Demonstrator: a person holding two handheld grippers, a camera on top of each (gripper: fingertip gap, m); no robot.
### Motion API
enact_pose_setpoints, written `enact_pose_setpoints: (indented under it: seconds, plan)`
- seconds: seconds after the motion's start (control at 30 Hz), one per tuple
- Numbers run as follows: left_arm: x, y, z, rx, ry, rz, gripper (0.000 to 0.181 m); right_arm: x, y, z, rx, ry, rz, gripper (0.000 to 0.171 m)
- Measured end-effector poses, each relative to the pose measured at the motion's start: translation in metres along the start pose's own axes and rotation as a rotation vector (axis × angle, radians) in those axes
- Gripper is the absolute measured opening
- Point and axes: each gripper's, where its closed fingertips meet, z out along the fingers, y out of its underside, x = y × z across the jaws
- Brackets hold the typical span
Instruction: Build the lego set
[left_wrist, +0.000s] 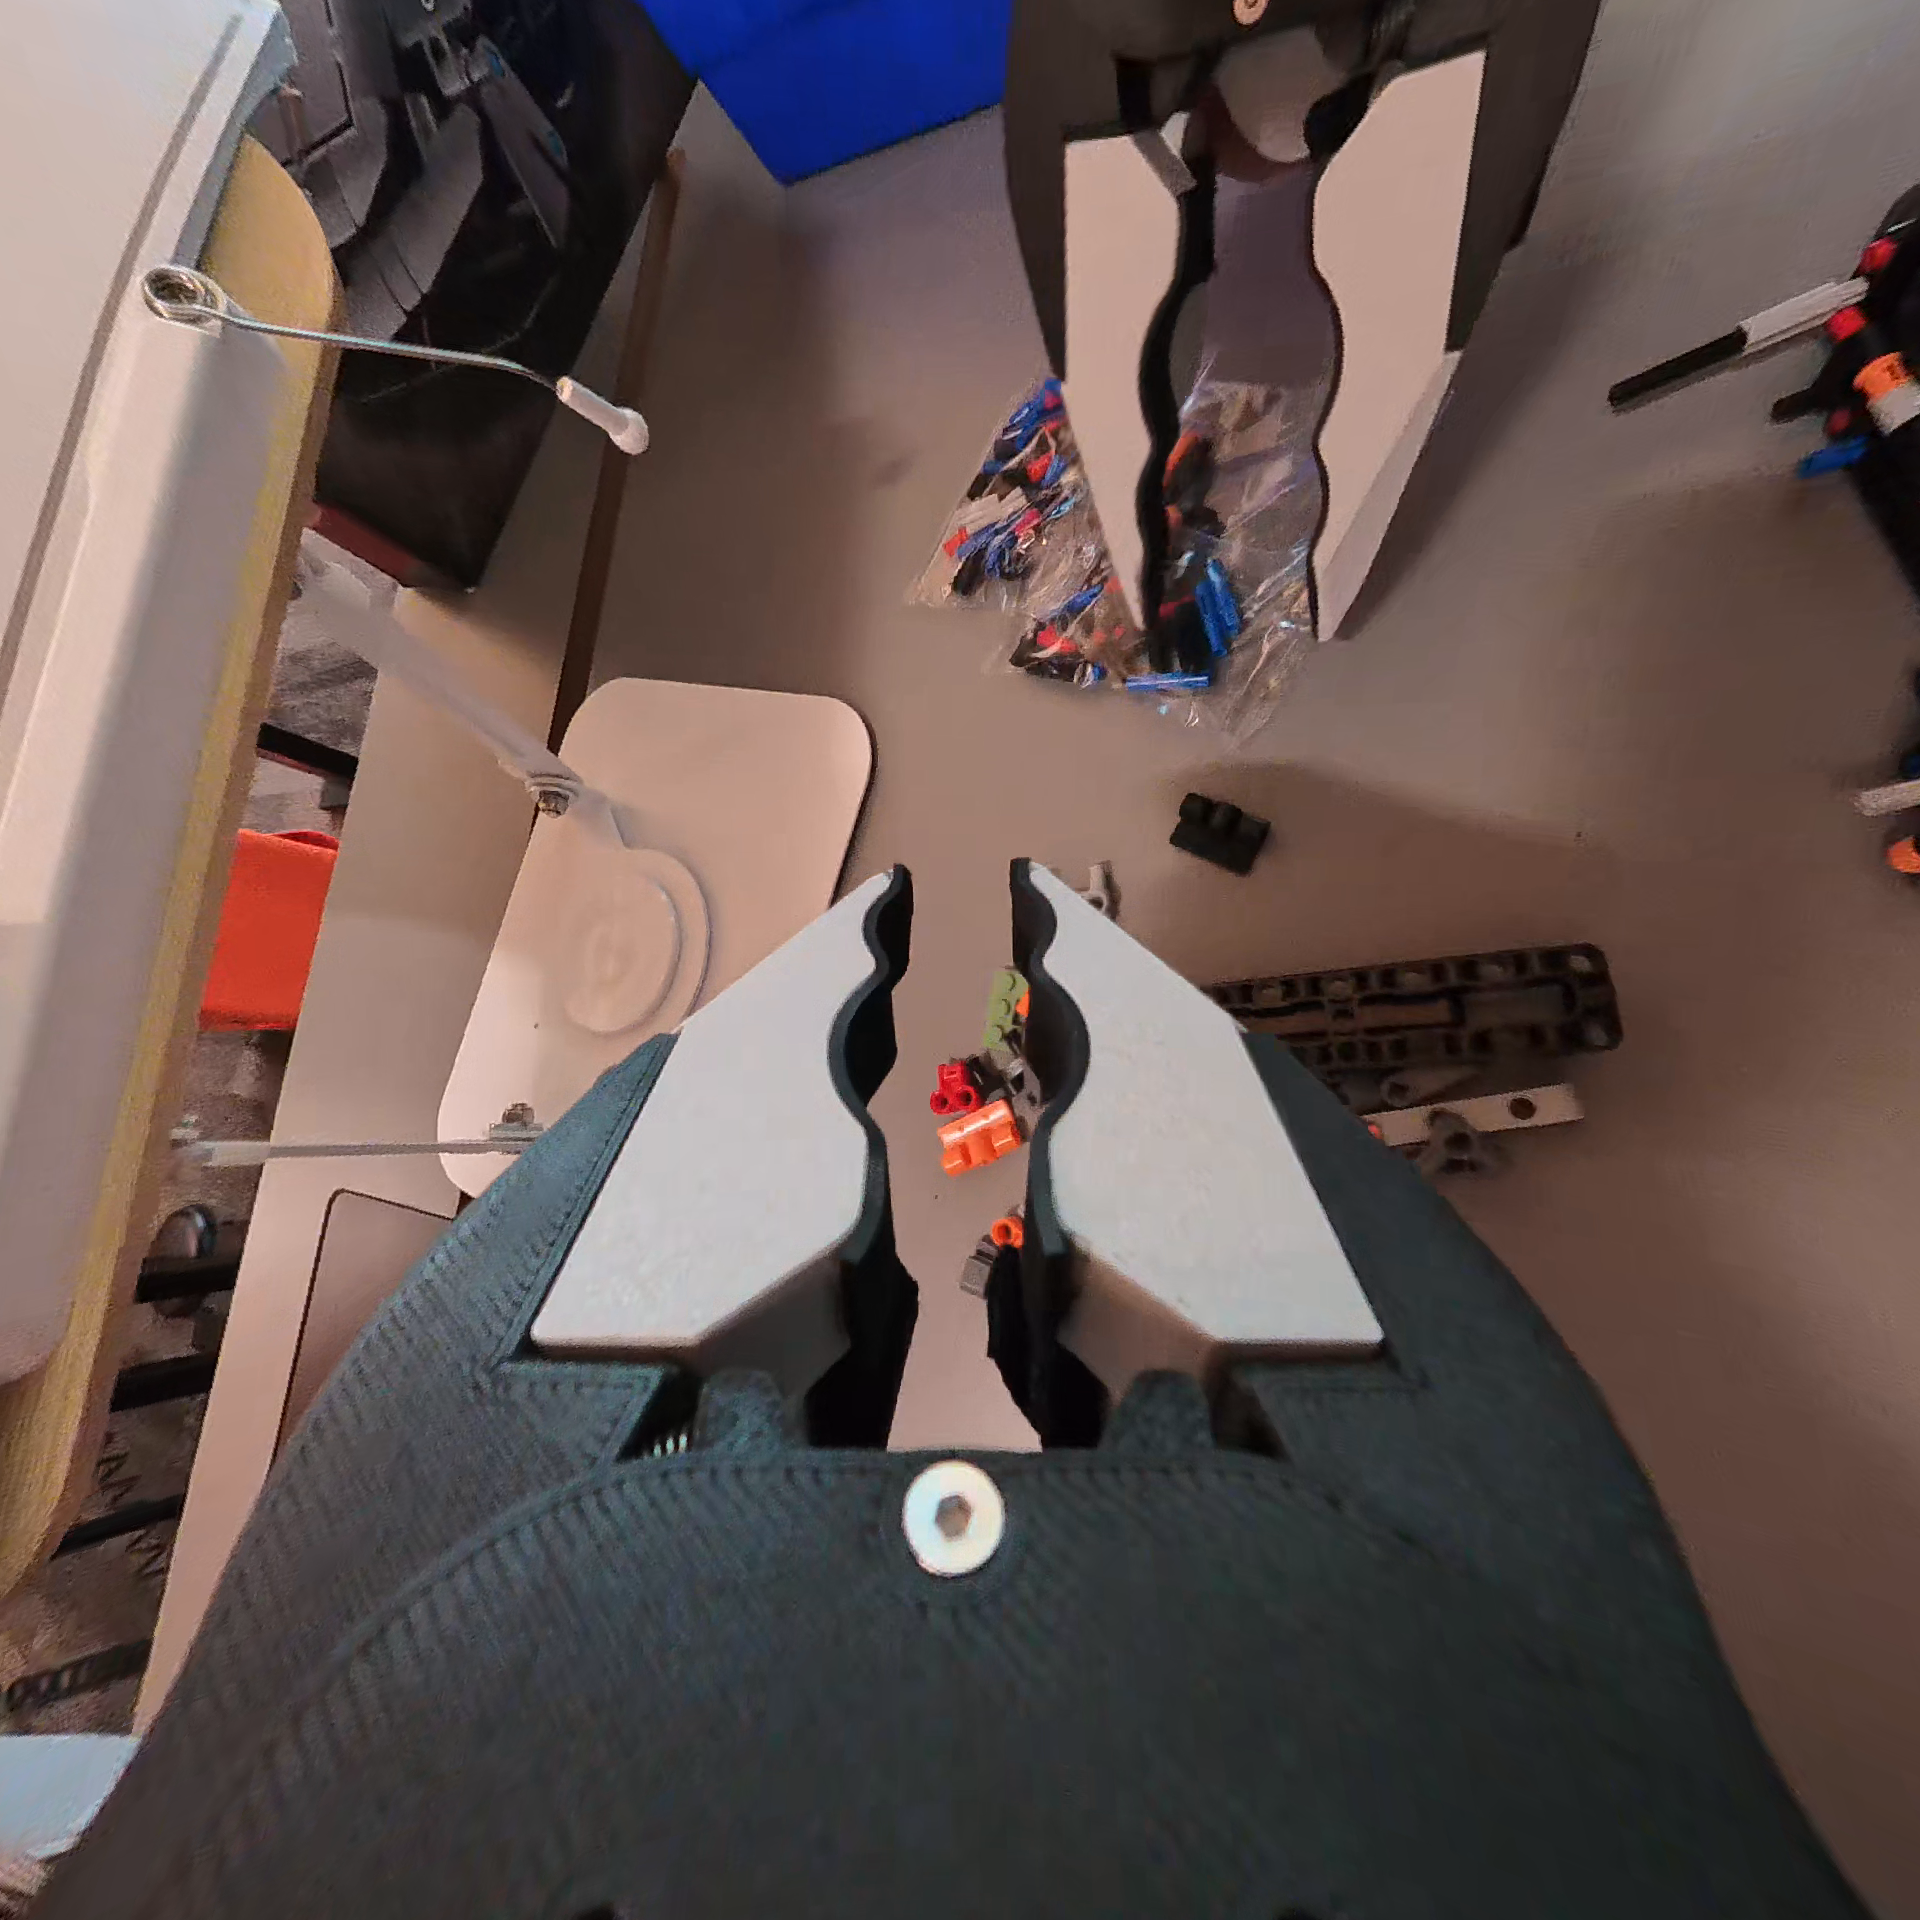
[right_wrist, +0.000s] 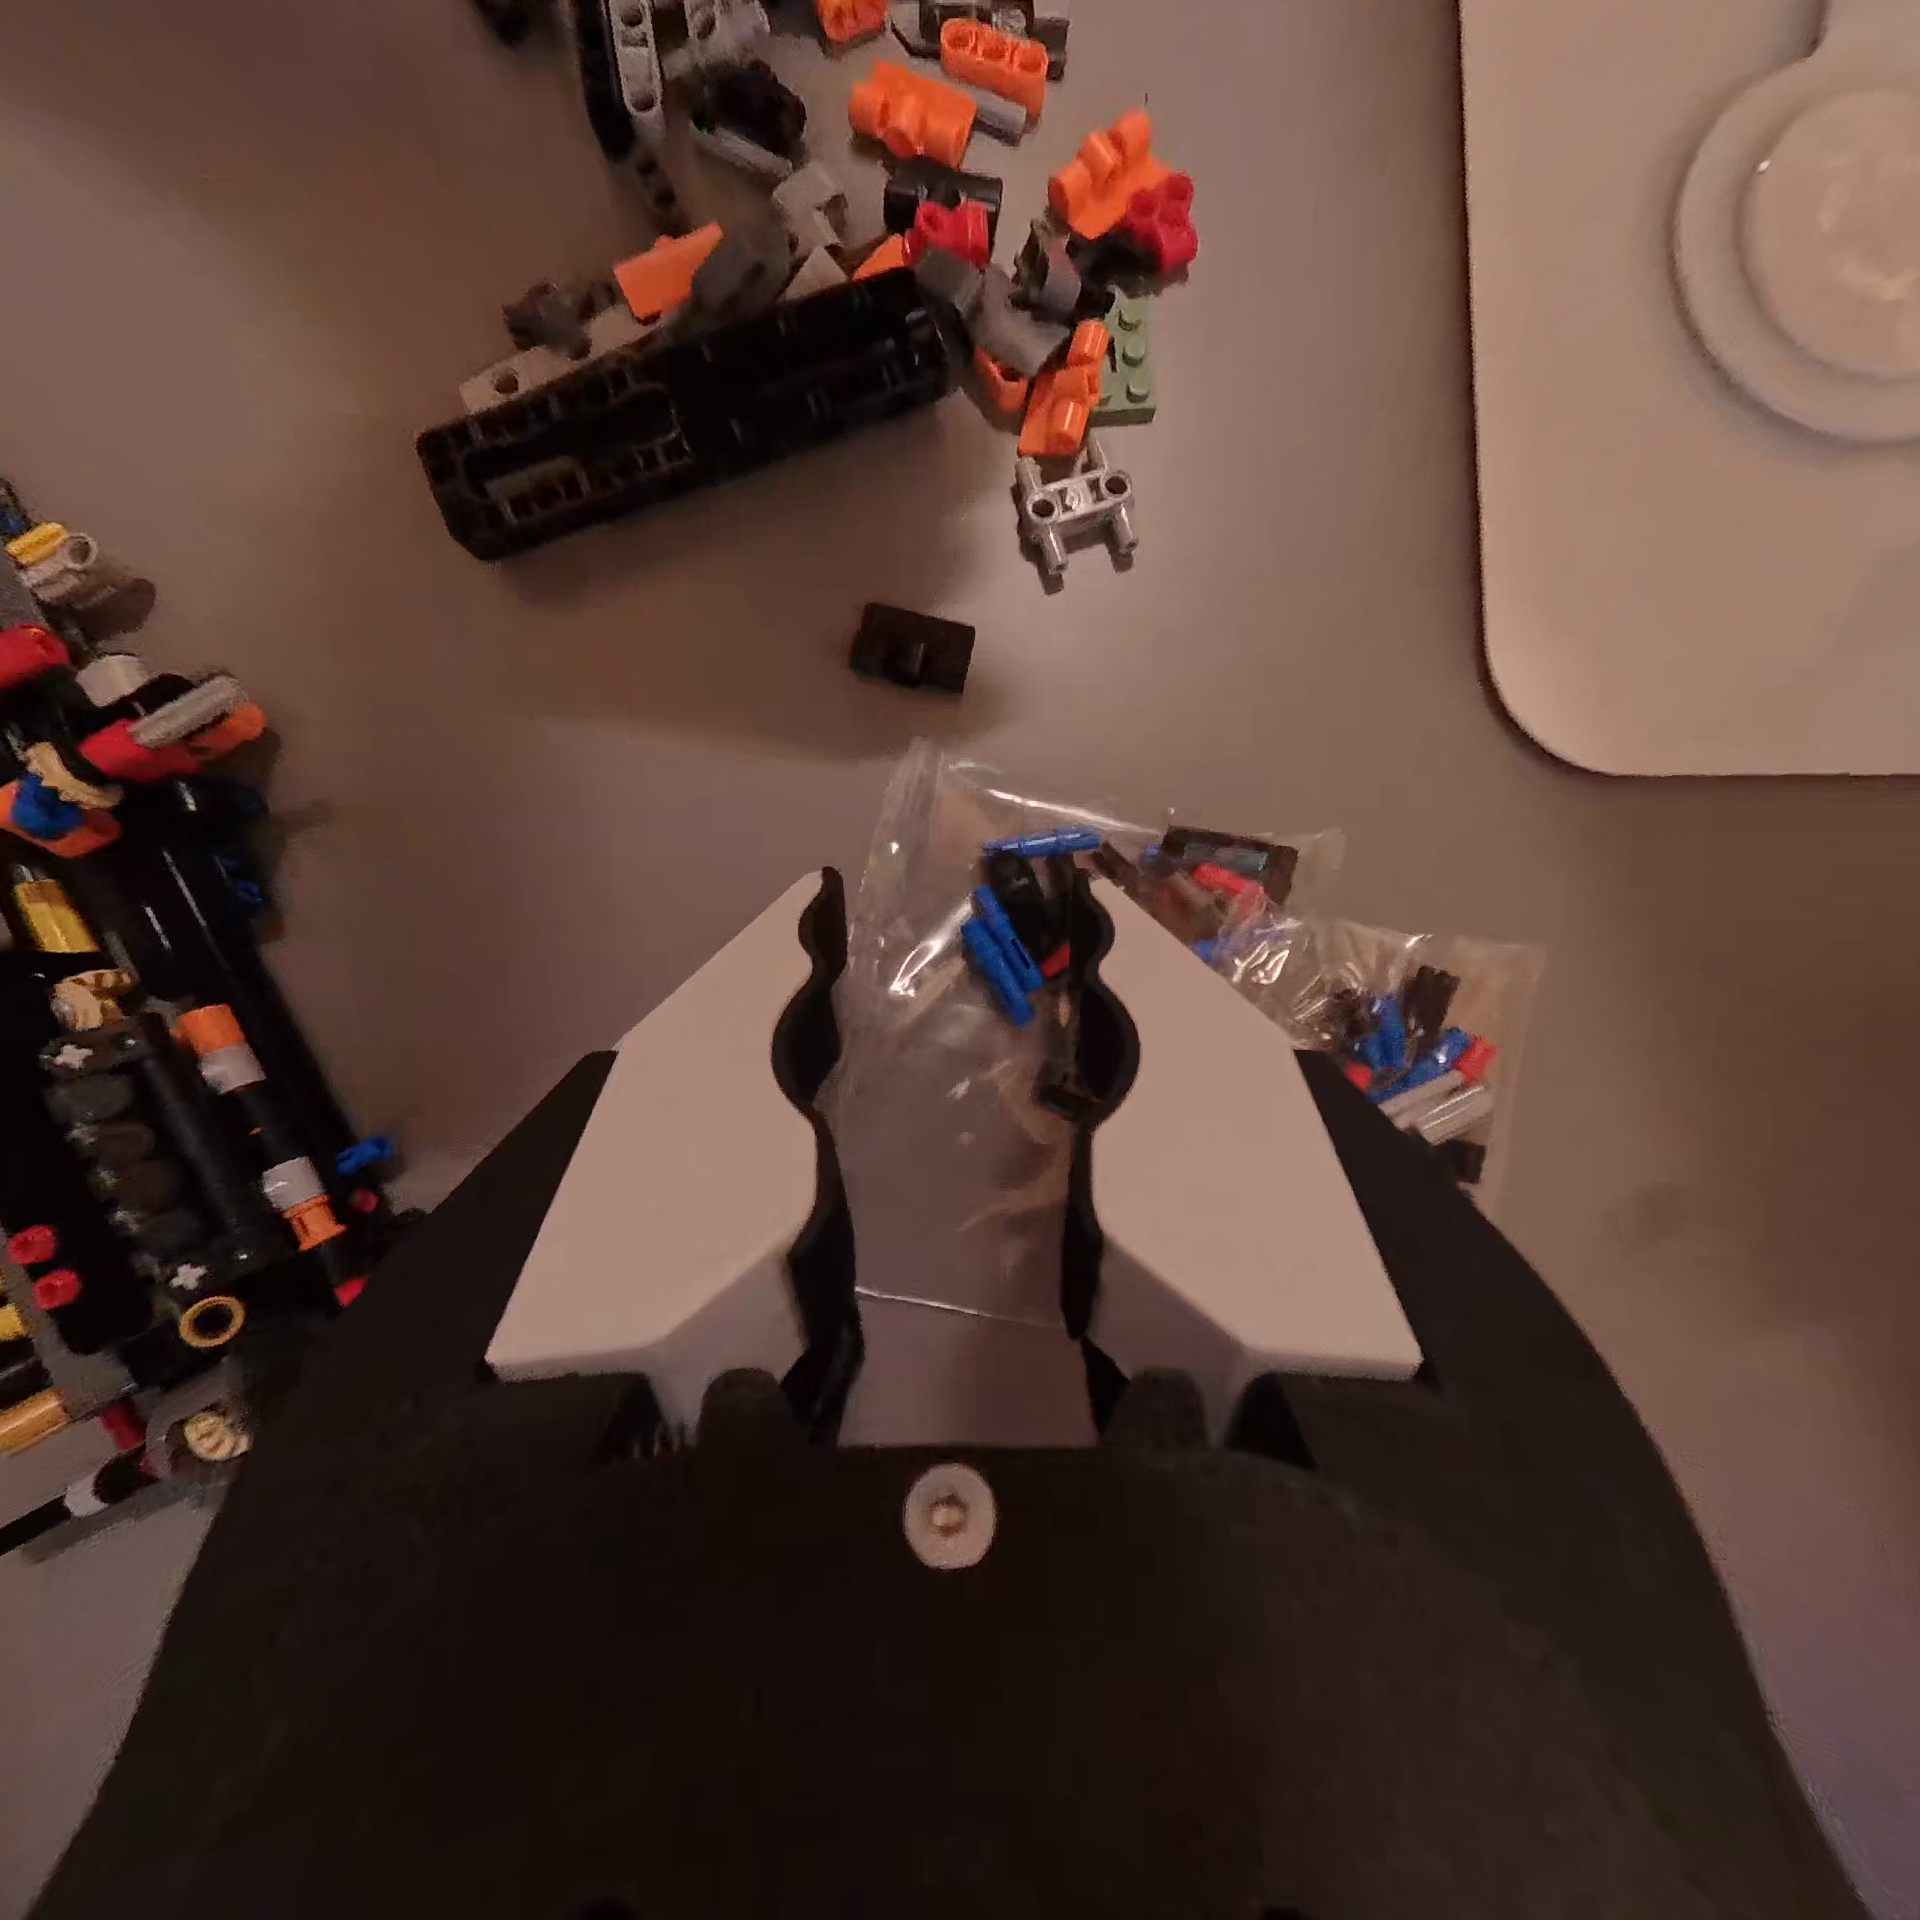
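Our right gripper (right_wrist: 956, 904), spread, straddles the clear parts bag (right_wrist: 925, 1039); our left gripper (left_wrist: 961, 883), spread, hovers over loose bricks (left_wrist: 982, 1101) at 6 o'clock.

The left wrist view is evenly and fairly brightly lit, and the grey bench (left_wrist: 1455, 748) reads a neutral tone. A soft shadow spreads over the bench around the small black brick (left_wrist: 1220, 833). The printed ridges on the left tongs (left_wrist: 961, 883) are crisp, while the far corners smear and straight edges bow outward from the wide-angle lens.

The right wrist view is much dimmer and warmer, the bench (right_wrist: 1662, 1039) turning brownish. The body of the right tongs (right_wrist: 961, 888) is almost featureless black. The clear plastic bag (right_wrist: 1091, 997) beside the tips carries small white glints. The built model (right_wrist: 125, 1039) at the left edge is stretched and soft.
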Motion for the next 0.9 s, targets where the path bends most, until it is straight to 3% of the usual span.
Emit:
enact_pose_setpoints:
  seconds: [0.03,0.1,0.2,0.27,0.43,0.63,0.8,0.9]
  plan:
    - [0.000,0.002,0.001,-0.006,0.002,-0.004,0.017,0.000,0.005,0.003,-0.012,0.000,0.003,0.039]
    - [0.000,0.005,0.004,-0.004,0.006,-0.019,0.017,0.002,0.008,0.006,-0.018,0.010,0.001,0.034]
    - [0.001,0.006,0.009,-0.009,0.012,-0.024,0.016,0.007,0.012,0.006,-0.033,0.042,-0.016,0.007]
    - [0.003,0.006,0.012,-0.011,0.016,-0.017,0.016,0.007,0.012,0.005,-0.018,0.029,-0.013,0.000]
    - [0.004,0.008,0.014,-0.012,0.023,-0.022,0.016,0.003,0.002,-0.010,0.059,-0.010,0.002,0.000]
    - [0.007,0.004,0.014,-0.011,0.028,-0.012,0.015,0.010,0.014,-0.030,0.011,0.017,0.043,0.045]
    - [0.016,-0.002,0.017,0.002,0.056,-0.005,0.017,-0.008,0.026,-0.016,-0.089,-0.047,-0.016,0.043]
    - [0.033,-0.009,0.023,0.026,0.111,0.021,0.017,-0.013,0.030,-0.007,-0.119,-0.067,-0.039,0.026]
